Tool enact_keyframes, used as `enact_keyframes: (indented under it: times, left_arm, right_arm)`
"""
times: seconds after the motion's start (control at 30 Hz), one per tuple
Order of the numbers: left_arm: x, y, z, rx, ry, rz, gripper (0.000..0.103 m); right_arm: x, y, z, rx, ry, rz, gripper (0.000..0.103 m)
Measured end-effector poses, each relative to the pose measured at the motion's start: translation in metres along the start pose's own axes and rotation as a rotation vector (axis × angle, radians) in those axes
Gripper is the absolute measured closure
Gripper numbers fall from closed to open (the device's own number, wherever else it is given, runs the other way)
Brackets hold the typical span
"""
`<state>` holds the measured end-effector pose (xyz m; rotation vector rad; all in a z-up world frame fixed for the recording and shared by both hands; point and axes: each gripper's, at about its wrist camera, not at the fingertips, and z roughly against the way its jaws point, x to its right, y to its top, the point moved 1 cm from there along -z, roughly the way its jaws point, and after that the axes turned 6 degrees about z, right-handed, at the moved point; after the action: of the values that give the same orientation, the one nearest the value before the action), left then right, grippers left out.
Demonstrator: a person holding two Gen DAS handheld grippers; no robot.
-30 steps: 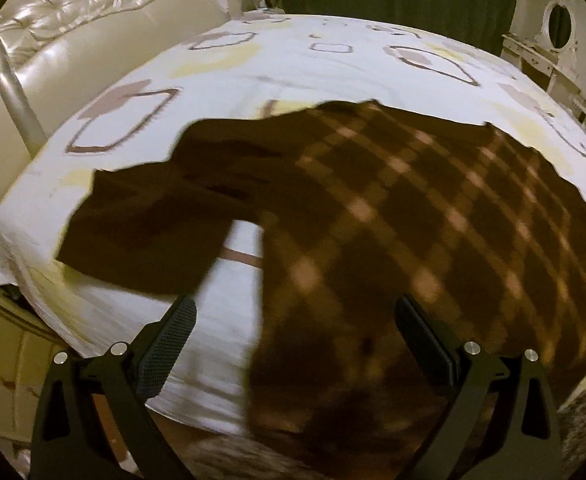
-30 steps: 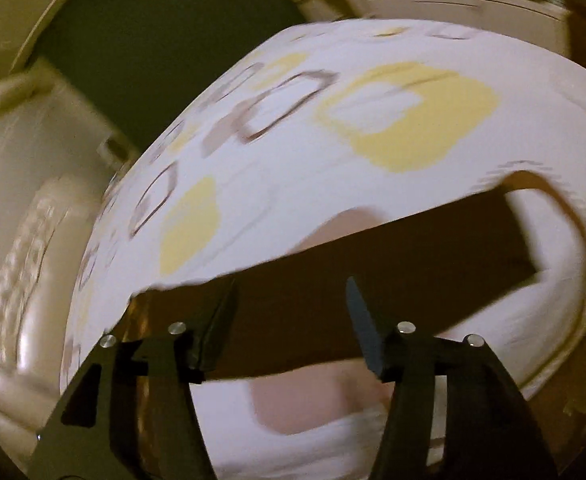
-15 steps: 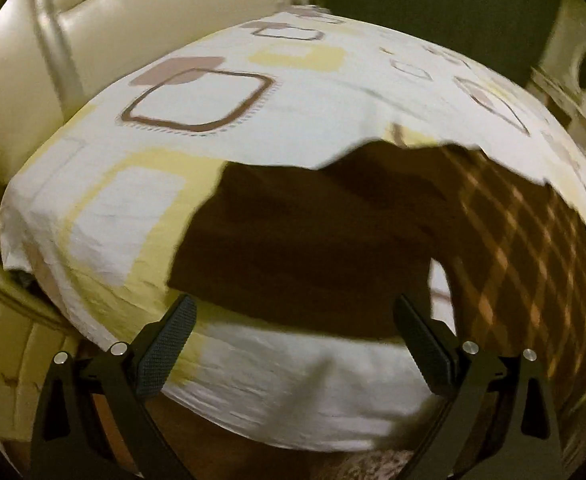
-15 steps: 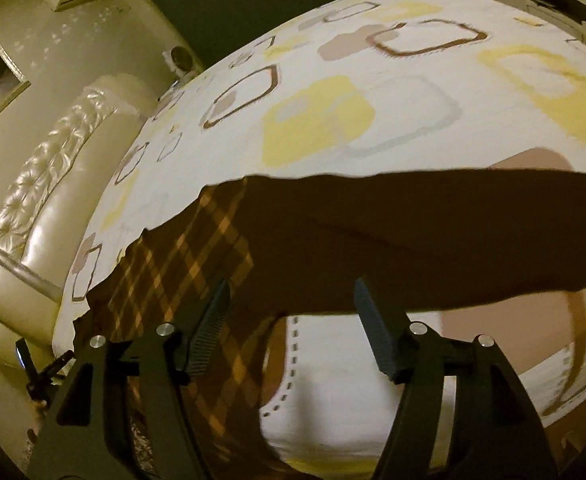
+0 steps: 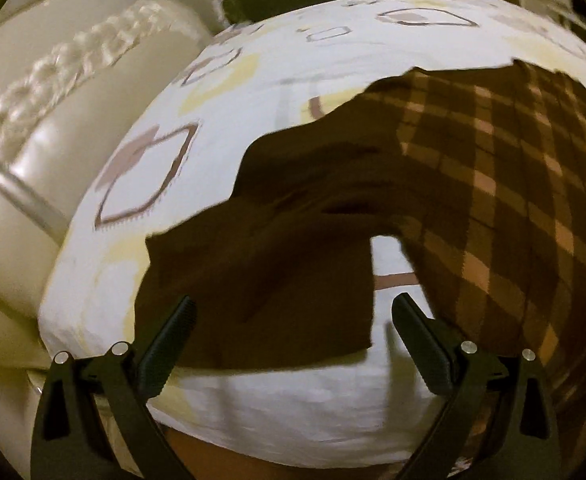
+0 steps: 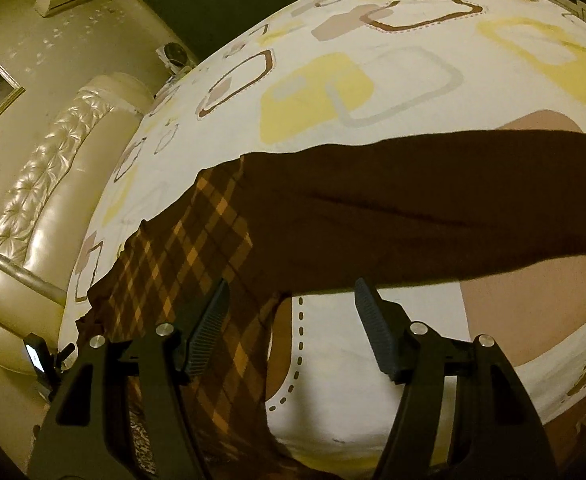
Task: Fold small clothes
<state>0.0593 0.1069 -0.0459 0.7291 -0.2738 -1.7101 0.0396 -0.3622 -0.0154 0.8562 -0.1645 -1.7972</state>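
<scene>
The brown sweater lay spread on the bed sheet, its plaid body draping over the near edge of the mattress, and there was the plain dark sleeve stretched flat toward the left, its cuff end close to the sheet's corner. From the right wrist view the same sweater showed its other plain sleeve running out long across the patterned sheet to the right. The left gripper hung just over the cuff, fingers spread wide, gripping nothing. The right gripper hovered at the sleeve's lower edge near the armpit, fingers also parted and empty. Off to the left stood the cream tufted headboard, with a small lit device down by the bed's side.
</scene>
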Motion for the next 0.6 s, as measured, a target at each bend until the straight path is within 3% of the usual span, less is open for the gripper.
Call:
enact_keyframes:
  times: [0.23,0.53,0.57,0.6]
  left_arm:
    - [0.018,-0.007,-0.015,-0.048,-0.028,-0.166,0.007]
    - [-0.007,-0.007,-0.025,-0.094,-0.079,-0.166,0.007]
    - [-0.009,-0.006,-0.026,-0.095,-0.073,-0.168,0.008]
    - [-0.01,-0.006,-0.026,-0.097,-0.069,-0.169,0.02]
  right_arm:
    - [0.003,-0.005,-0.005,-0.017,0.004,-0.012,0.038]
    - [0.0,-0.009,-0.009,-0.029,0.013,-0.025,0.037]
    - [0.0,-0.01,-0.009,-0.031,0.011,-0.025,0.037]
    - [-0.001,-0.011,-0.01,-0.032,0.008,-0.025,0.037]
